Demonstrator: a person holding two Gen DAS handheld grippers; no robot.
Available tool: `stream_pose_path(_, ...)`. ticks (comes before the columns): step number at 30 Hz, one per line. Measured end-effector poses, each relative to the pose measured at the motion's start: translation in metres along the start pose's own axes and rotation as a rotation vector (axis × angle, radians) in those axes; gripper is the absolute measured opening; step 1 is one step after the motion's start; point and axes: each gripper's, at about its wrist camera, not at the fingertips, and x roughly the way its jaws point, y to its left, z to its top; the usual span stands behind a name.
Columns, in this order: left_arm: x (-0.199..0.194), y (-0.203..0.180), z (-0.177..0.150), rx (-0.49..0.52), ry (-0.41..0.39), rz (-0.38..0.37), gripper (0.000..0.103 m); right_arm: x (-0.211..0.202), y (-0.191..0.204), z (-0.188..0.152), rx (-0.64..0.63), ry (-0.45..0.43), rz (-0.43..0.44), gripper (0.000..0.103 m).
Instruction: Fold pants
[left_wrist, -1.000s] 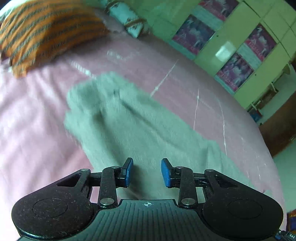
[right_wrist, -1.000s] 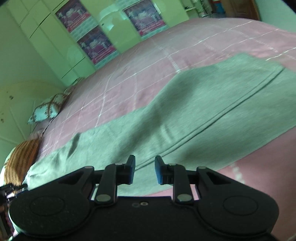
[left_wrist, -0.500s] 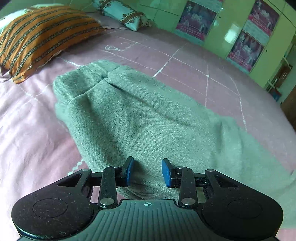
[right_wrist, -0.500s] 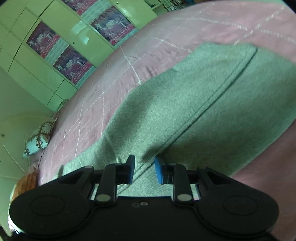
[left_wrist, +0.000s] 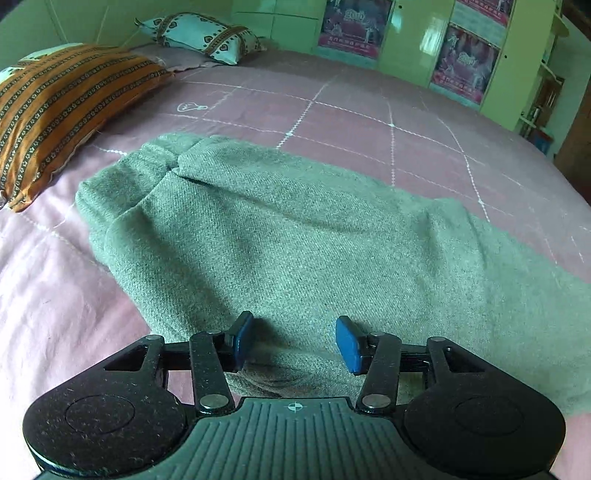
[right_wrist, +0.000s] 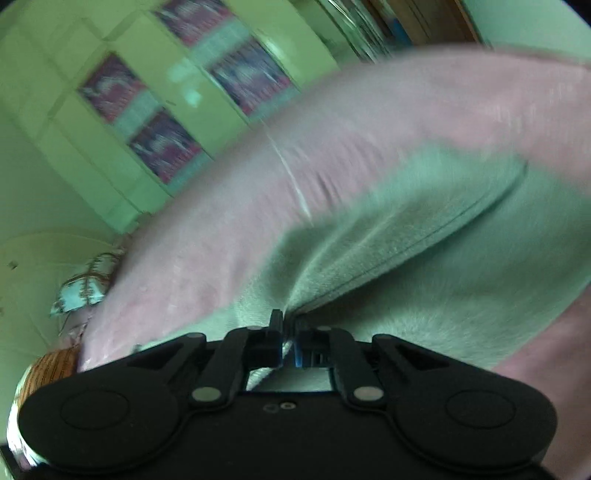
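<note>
Soft daylight with a green cast filled both views; glare spots shone on the cupboard doors (left_wrist: 406, 40). The left view was sharp, the right smeared by motion blur; fisheye bending curved the edges

The right wrist picture is all smeared. The posters (right_wrist: 166, 147) on the green cupboard (right_wrist: 92, 173) are too blurry to read. The pants (right_wrist: 424, 258) run off the right edge. A fold of them goes in between the pressed-together pads of the right gripper (right_wrist: 288, 339) and hides there. In the left wrist picture, the pants (left_wrist: 295, 240) run off the right side, and the orange striped pillow (left_wrist: 55, 110) is cut off on the left.
</note>
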Motion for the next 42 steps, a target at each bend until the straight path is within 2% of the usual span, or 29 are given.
stream_pose_path(2, -0.001, 0.0, 0.0, 0.003, 0.003, -0.006, 0.05, -0.02, 0.001, -0.011, -0.007, 0.001, 0.002, 0.0)
stream_pose_path(3, -0.001, 0.0, 0.0, 0.006, 0.005, -0.007, 0.05, -0.017, -0.004, -0.018, -0.016, 0.021, -0.032, 0.0)
stream_pose_path(5, -0.002, -0.001, 0.0, 0.017, 0.01, -0.009, 0.052, 0.011, -0.023, -0.03, -0.004, 0.109, -0.109, 0.0)
stream_pose_path(6, -0.002, -0.001, 0.0, 0.02, 0.012, -0.011, 0.053, 0.023, -0.035, -0.034, 0.043, 0.158, -0.114, 0.0)
stream_pose_path(7, -0.002, -0.001, 0.0, 0.021, 0.013, -0.015, 0.053, 0.025, -0.043, -0.033, 0.096, 0.148, -0.09, 0.0)
stream_pose_path(8, -0.002, 0.0, -0.001, 0.02, 0.011, -0.02, 0.053, 0.021, -0.045, -0.029, 0.13, 0.132, -0.074, 0.011)
stream_pose_path(9, -0.002, 0.002, -0.002, 0.017, 0.007, -0.026, 0.054, 0.014, -0.046, -0.025, 0.145, 0.101, -0.07, 0.017)
stream_pose_path(10, -0.001, 0.003, -0.001, 0.013, 0.005, -0.03, 0.054, 0.006, -0.046, -0.021, 0.142, 0.055, -0.07, 0.018)
stream_pose_path(13, -0.001, 0.001, -0.003, -0.001, -0.005, -0.036, 0.061, -0.008, -0.062, -0.006, 0.183, -0.026, -0.08, 0.018)
stream_pose_path(17, 0.001, -0.008, -0.003, 0.044, 0.002, -0.006, 0.063, 0.005, -0.104, 0.015, 0.324, -0.039, -0.121, 0.017)
stream_pose_path(21, 0.0, -0.012, -0.002, 0.054, 0.012, 0.012, 0.063, 0.031, -0.13, 0.025, 0.359, -0.042, -0.116, 0.013)
stream_pose_path(23, 0.0, -0.013, -0.002, 0.059, 0.013, 0.016, 0.064, 0.039, -0.137, 0.028, 0.368, -0.042, -0.12, 0.001)
stream_pose_path(24, 0.0, -0.014, -0.001, 0.063, 0.015, 0.017, 0.065, 0.042, -0.138, 0.033, 0.368, -0.04, -0.135, 0.0)
stream_pose_path(26, 0.001, -0.014, -0.001, 0.069, 0.016, 0.013, 0.068, 0.027, -0.125, 0.037, 0.316, -0.053, -0.163, 0.0)
stream_pose_path(30, 0.003, -0.021, -0.003, 0.104, 0.014, 0.019, 0.077, -0.022, -0.09, 0.042, 0.156, -0.178, -0.154, 0.0)
stream_pose_path(31, 0.004, -0.024, -0.004, 0.116, 0.016, 0.02, 0.08, -0.028, -0.093, 0.037, 0.156, -0.177, -0.17, 0.0)
stream_pose_path(33, 0.004, -0.027, -0.003, 0.132, 0.022, 0.021, 0.082, -0.016, -0.113, 0.024, 0.184, -0.101, -0.23, 0.008)
stream_pose_path(34, 0.004, -0.028, -0.003, 0.136, 0.026, 0.023, 0.082, -0.006, -0.125, 0.019, 0.215, -0.047, -0.247, 0.005)
stream_pose_path(35, 0.004, -0.028, -0.002, 0.136, 0.029, 0.022, 0.082, -0.004, -0.136, 0.016, 0.264, -0.043, -0.217, 0.006)
stream_pose_path(37, 0.002, -0.026, -0.003, 0.128, 0.027, 0.016, 0.082, -0.011, -0.139, 0.019, 0.307, -0.098, -0.197, 0.016)
stream_pose_path(39, 0.002, -0.026, -0.004, 0.129, 0.02, 0.016, 0.082, -0.013, -0.14, 0.024, 0.322, -0.142, -0.206, 0.016)
stream_pose_path(42, 0.001, -0.027, -0.006, 0.129, 0.014, 0.021, 0.083, -0.003, -0.145, 0.029, 0.349, -0.129, -0.248, 0.0)
